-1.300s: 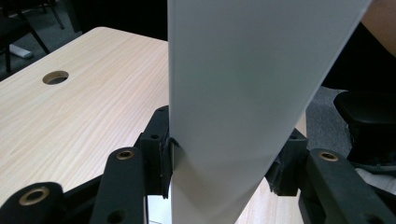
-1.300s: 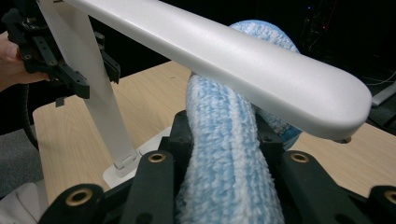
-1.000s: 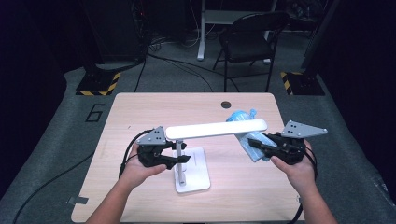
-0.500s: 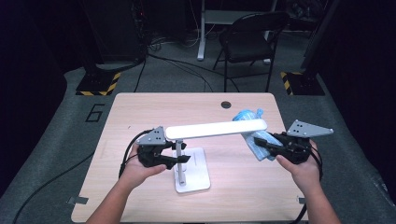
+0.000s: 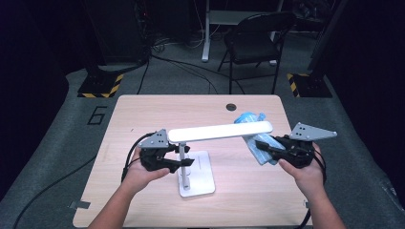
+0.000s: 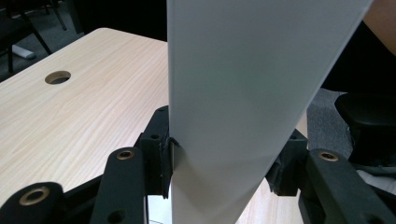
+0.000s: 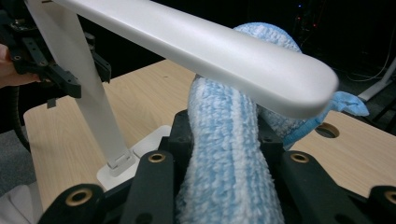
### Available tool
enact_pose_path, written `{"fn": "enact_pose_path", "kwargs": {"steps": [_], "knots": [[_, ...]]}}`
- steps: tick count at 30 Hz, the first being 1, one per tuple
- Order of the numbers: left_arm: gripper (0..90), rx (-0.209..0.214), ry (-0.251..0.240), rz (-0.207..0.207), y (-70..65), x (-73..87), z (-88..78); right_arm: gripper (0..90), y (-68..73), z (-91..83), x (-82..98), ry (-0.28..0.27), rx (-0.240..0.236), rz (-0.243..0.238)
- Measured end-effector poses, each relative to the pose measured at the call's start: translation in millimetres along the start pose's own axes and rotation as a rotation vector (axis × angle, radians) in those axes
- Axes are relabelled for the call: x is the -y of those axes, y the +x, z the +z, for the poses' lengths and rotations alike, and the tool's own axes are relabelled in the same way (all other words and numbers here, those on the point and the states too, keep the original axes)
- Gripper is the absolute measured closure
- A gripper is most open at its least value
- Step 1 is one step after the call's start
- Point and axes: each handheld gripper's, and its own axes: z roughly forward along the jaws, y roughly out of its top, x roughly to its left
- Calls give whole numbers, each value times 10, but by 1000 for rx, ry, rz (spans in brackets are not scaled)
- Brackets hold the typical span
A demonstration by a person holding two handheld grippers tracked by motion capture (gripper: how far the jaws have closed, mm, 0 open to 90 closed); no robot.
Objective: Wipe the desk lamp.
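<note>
On the worktop (image 5: 143,114), the lamp (image 5: 196,174) stem is clamped by the left gripper (image 5: 184,155) jaws, while the blue cloth (image 5: 255,145) is pinched under the lamp head by the right gripper (image 5: 260,144).

Lamp head (image 5: 220,131) (low) across the table (image 5: 143,114)

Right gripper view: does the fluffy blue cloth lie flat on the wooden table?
No, the fluffy blue cloth is bunched between the right tongs, rising toward the white lamp head.
</note>
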Motion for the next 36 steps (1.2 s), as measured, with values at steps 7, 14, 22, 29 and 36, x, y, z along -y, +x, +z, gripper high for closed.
{"fn": "enact_pose_path", "kwargs": {"steps": [7, 14, 22, 29, 36], "knots": [[516, -1, -7, -3, -9, 6, 9, 673, 126, 102, -66, 3, -36, -30], [516, -8, -4, 0, -15, 4, 13, 673, 269, 226, -133, 10, -85, -52], [516, -5, -2, 1, -14, 3, 16, 673, 446, 386, -229, 5, -148, -84], [515, -7, -5, 0, -16, 6, 19, 673, 585, 507, -294, -3, -192, -97], [515, -14, -5, 1, -19, 6, 21, 674, 712, 615, -359, -6, -228, -114]]}}
